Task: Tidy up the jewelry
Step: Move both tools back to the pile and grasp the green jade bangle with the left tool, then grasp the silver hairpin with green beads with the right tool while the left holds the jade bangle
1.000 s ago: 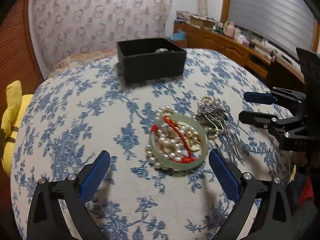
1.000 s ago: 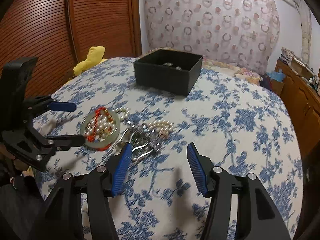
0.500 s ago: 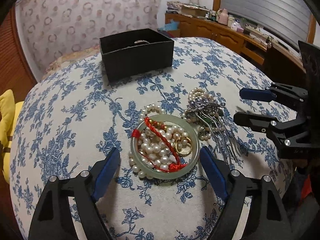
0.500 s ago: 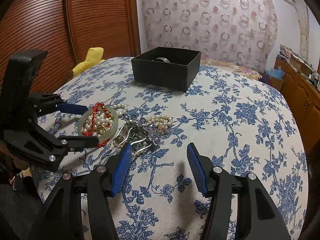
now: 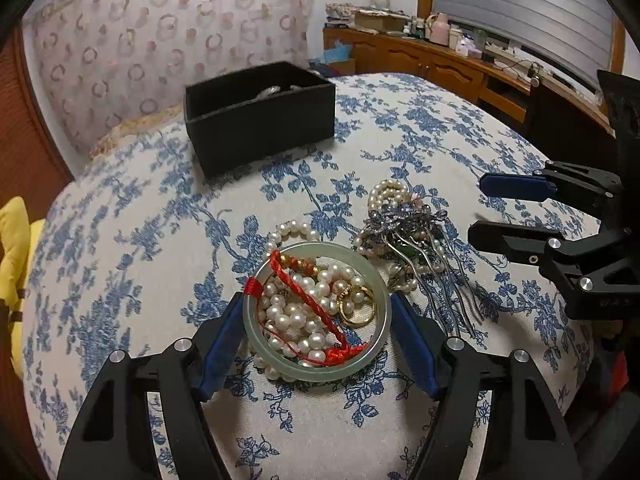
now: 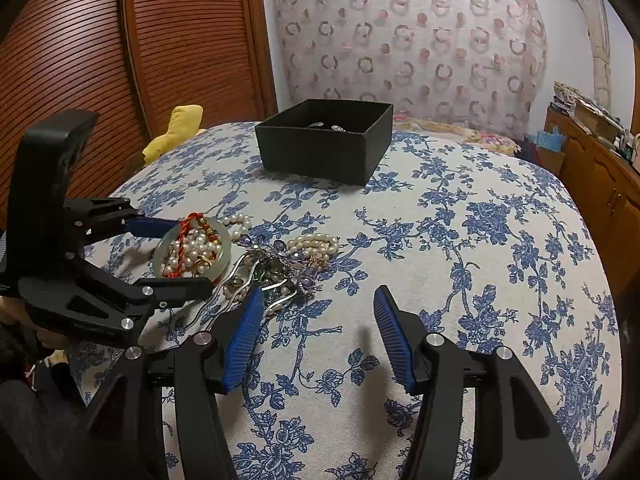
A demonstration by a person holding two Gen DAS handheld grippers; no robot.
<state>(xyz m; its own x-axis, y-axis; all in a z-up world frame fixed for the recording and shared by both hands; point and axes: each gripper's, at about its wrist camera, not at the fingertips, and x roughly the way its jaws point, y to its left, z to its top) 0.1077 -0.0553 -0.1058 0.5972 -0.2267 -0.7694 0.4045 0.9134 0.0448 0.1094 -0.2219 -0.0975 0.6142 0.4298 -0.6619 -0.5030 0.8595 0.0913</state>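
A pale green jade bangle (image 5: 320,372) lies on the blue-flowered tablecloth (image 5: 120,280), ringing a heap of pearl strands (image 5: 292,316), a red cord and a gold ring (image 5: 356,308). My left gripper (image 5: 316,298) straddles the bangle (image 6: 226,248), and its jaws are closing with the blue pads meeting the rim on both sides. Right of it sits a tangle of silver hairpins and pearl bracelets (image 5: 404,232). My right gripper (image 6: 319,292) hovers open over bare cloth just in front of that tangle (image 6: 280,264), holding nothing. An open black box (image 5: 260,128) stands at the back with silver pieces inside.
A yellow cushion (image 6: 176,128) lies past the table's left edge by a louvred wooden door (image 6: 120,60). A cluttered wooden cabinet (image 5: 440,68) runs along the right wall. The cloth curves away at the table's rim on all sides.
My left gripper has moved forward over the bangle and its jaws have narrowed from wide apart to the bangle's rim. The right gripper has stayed where it was.
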